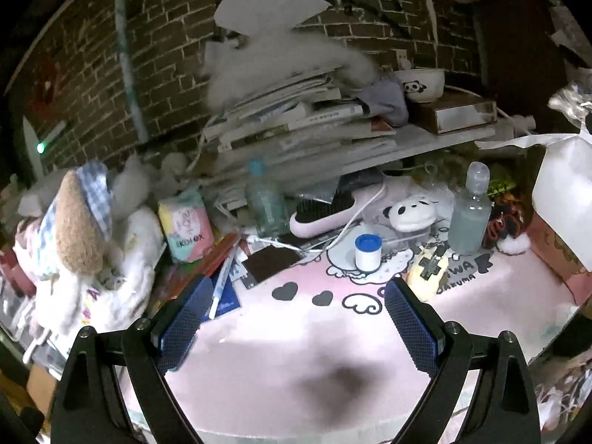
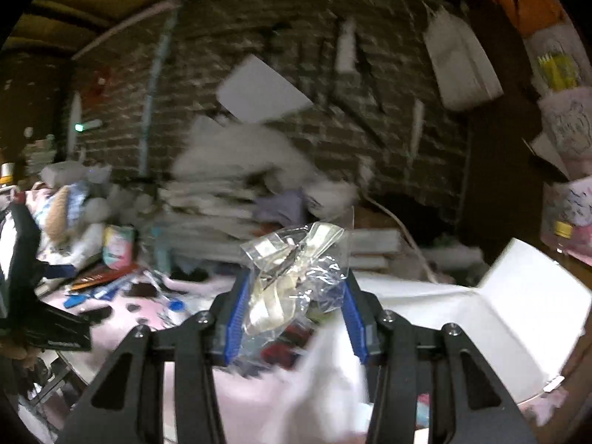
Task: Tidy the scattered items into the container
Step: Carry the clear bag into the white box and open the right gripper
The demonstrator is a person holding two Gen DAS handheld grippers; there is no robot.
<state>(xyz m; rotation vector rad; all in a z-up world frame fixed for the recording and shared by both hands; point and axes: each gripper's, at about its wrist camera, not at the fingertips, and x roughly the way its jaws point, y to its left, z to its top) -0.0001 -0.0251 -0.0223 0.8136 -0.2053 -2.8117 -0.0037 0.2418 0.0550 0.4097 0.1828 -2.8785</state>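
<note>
Right gripper [image 2: 294,296]: blue-padded fingers [image 2: 236,318] pinched a crumpled clear plastic bag [image 2: 296,270] from both sides. The bag stood up above the fingertips, held clear of the table, with pale folded contents inside that could not be identified. Behind and to the right of it lay a white box [image 2: 518,314] with its flap raised. The view was blurred.

Left gripper [image 1: 298,318]: fingers [image 1: 185,318] spread wide, nothing between them, hovering over a bare stretch of the pink mat [image 1: 296,351] covering the table.

Items on the mat beyond the left fingers, near to far:
- two black heart shapes [image 1: 285,290], printed on or lying on the mat; cannot tell which
- white cylinder with blue cap [image 1: 367,251], upright
- yellow item with black crosses [image 1: 429,262], just beside the right fingertip
- dark card [image 1: 272,261] and a pen [image 1: 221,285], near the left fingertip
- clear bottle [image 1: 470,211], upright
- panda-faced case [image 1: 410,212]
- pink hairbrush [image 1: 325,211] with a white cable across it
- water bottle [image 1: 264,199], blurred

Left edge: a plush toy [image 1: 81,222] in a checked headband and a pastel packet [image 1: 187,227]. Rear: a leaning stack of books [image 1: 296,125] on a shelf, against a brick wall [image 1: 166,37].
</note>
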